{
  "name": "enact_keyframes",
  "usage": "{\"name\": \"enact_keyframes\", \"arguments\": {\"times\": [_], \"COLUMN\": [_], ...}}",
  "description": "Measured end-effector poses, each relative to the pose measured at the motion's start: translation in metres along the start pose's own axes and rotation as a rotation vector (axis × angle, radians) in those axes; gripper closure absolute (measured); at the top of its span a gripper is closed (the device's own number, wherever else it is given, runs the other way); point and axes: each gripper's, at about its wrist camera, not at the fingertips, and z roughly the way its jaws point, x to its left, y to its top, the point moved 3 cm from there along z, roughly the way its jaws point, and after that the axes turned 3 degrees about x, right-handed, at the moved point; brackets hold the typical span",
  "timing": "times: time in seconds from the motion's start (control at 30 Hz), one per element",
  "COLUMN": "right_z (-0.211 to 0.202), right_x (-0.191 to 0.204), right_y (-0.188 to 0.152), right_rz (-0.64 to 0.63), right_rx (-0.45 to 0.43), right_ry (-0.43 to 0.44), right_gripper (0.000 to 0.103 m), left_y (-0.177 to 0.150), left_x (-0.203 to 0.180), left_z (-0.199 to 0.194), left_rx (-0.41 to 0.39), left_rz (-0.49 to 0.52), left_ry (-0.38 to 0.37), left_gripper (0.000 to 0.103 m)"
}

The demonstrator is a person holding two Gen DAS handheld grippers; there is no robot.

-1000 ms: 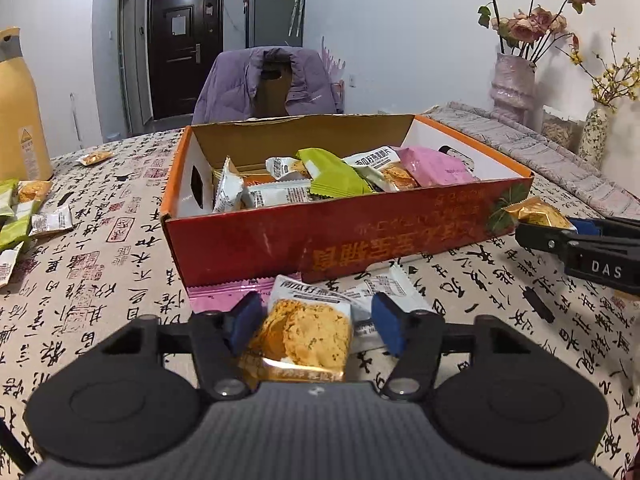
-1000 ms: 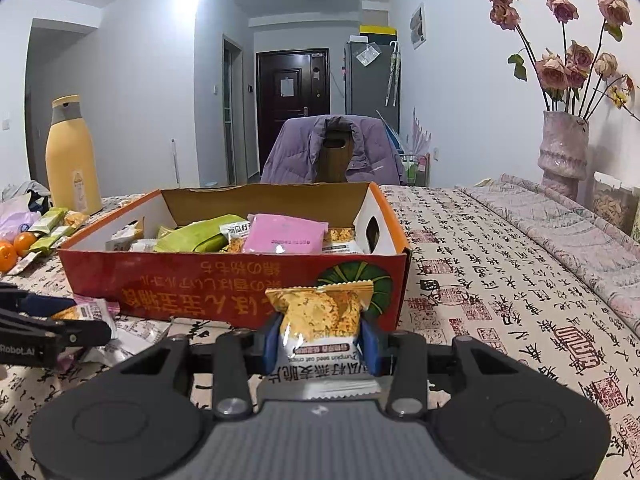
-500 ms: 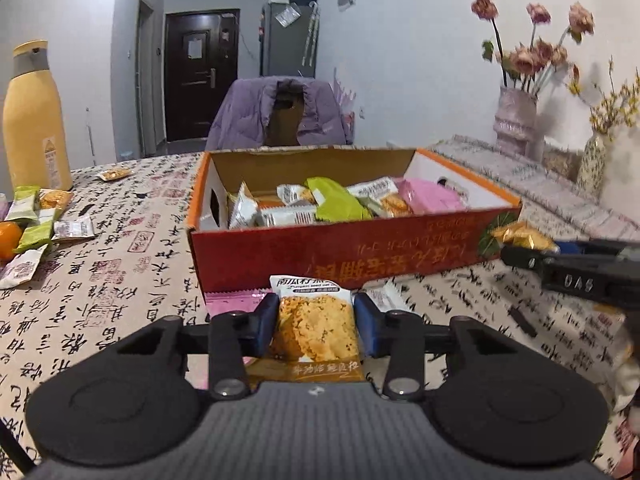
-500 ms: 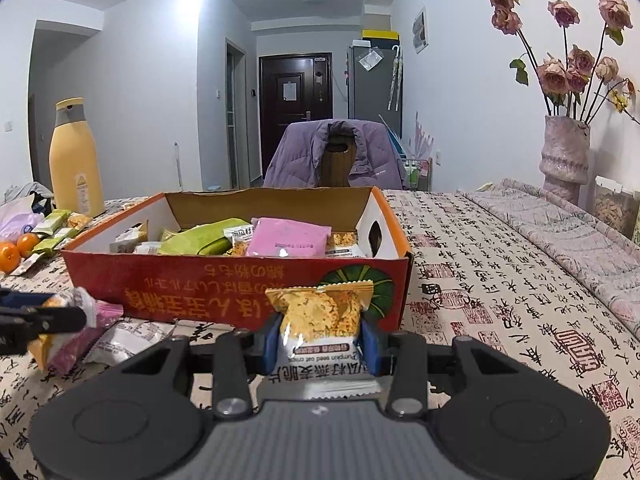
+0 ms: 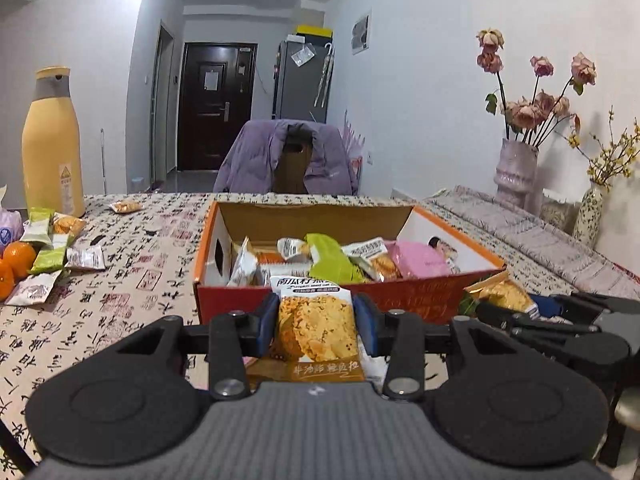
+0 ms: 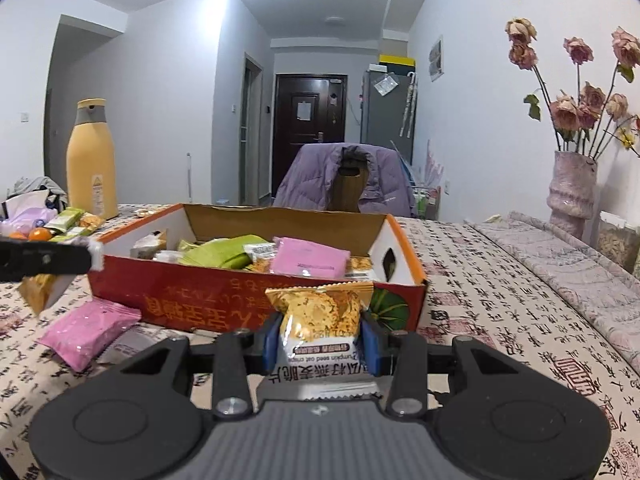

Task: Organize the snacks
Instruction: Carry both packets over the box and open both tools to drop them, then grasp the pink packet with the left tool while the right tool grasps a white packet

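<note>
My left gripper point(image 5: 316, 320) is shut on a pumpkin-seed crisp packet point(image 5: 316, 336), held above the table just in front of the red cardboard box point(image 5: 416, 304). The box holds several snack packets, among them a green one point(image 5: 332, 260) and a pink one point(image 5: 420, 258). My right gripper point(image 6: 321, 338) is shut on a second crisp packet point(image 6: 320, 312), near the box's point(image 6: 192, 300) front right corner. In the right wrist view the left gripper point(image 6: 80, 258) shows at the far left with its packet hanging from it.
A pink packet point(image 6: 88, 330) and a white one lie on the patterned tablecloth before the box. Oranges point(image 5: 18, 258), loose packets point(image 5: 52, 248) and a yellow bottle point(image 5: 52, 144) stand at the left. A vase of roses point(image 5: 516, 176) is at the right; a chair with a purple jacket point(image 5: 288, 156) stands behind.
The left jaws closed on the crisp packet and lifted it off the table, up level with the box front. The right gripper stayed put with its packet.
</note>
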Motion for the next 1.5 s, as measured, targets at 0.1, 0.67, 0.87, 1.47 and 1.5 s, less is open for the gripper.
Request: {"name": "enact_keyframes", "arguments": {"times": [0.1, 0.67, 0.87, 1.47, 1.5], "right_z": [-0.003, 0.052, 0.090, 0.042, 0.038], "right_x": [0.005, 0.006, -0.001, -0.013, -0.012], "right_y": [0.006, 0.078, 0.084, 0.055, 0.051], "right_rz": [-0.013, -0.035, -0.009, 0.021, 0.014], "right_rx": [-0.019, -0.042, 0.059, 0.049, 0.047], "right_ry": [0.015, -0.004, -0.018, -0.007, -0.010], "right_gripper": [0.063, 0.063, 0.062, 0.000, 0.000], "left_y": [0.006, 0.075, 0.075, 0.039, 0.033], "left_x": [-0.003, -0.009, 0.001, 0.042, 0.045], "left_z": [-0.001, 0.068, 0.106, 0.055, 0.053], "left_rx": [-0.018, -0.040, 0.033, 0.041, 0.061], "left_rz": [-0.002, -0.021, -0.040, -0.116, -0.114], "left_ry": [0.004, 0.118, 0.159, 0.180, 0.185], "left_gripper": [0.061, 0.061, 0.050, 0.000, 0.000]}}
